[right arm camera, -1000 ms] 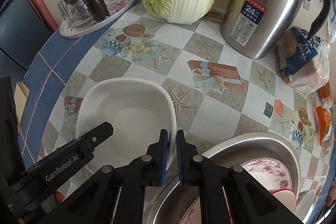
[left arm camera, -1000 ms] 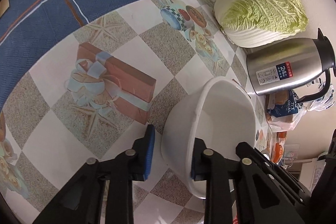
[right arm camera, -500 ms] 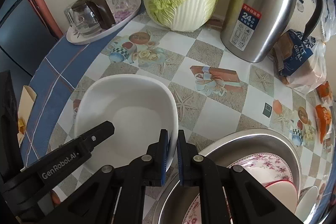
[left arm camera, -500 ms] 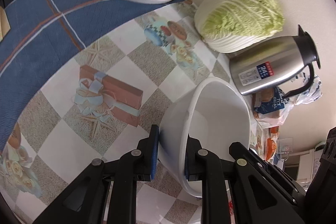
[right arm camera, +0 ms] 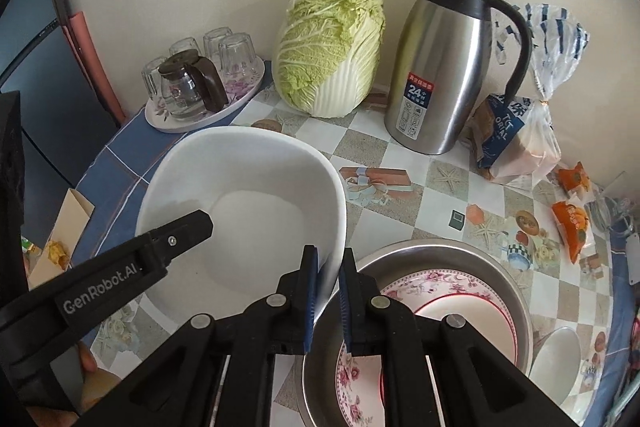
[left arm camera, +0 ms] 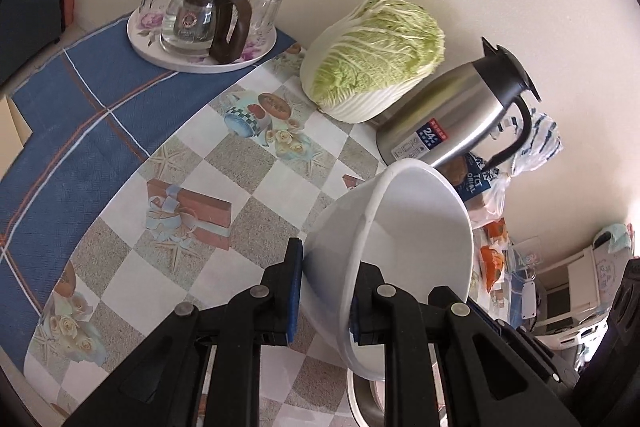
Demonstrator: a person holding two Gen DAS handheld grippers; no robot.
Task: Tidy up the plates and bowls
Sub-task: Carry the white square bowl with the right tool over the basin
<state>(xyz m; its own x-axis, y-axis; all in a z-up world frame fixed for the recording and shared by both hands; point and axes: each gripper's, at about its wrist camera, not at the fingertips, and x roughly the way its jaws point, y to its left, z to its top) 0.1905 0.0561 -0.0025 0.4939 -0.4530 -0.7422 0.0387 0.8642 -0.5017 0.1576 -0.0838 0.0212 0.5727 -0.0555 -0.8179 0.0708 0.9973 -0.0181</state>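
Note:
A large white bowl is lifted off the table and tilted. My left gripper is shut on its near rim, one finger outside and one inside. The same bowl shows in the right wrist view, and my right gripper is shut on its right rim. To the right, a steel basin holds floral plates, partly hidden behind my right gripper.
A napa cabbage, a steel thermos jug and a bread bag stand along the wall. A tray with a glass teapot and glasses is at the back left. Snack packets lie at the right.
The left gripper closed on the bowl's rim. Both grippers then lifted the bowl off the patterned tablecloth and tilted it.

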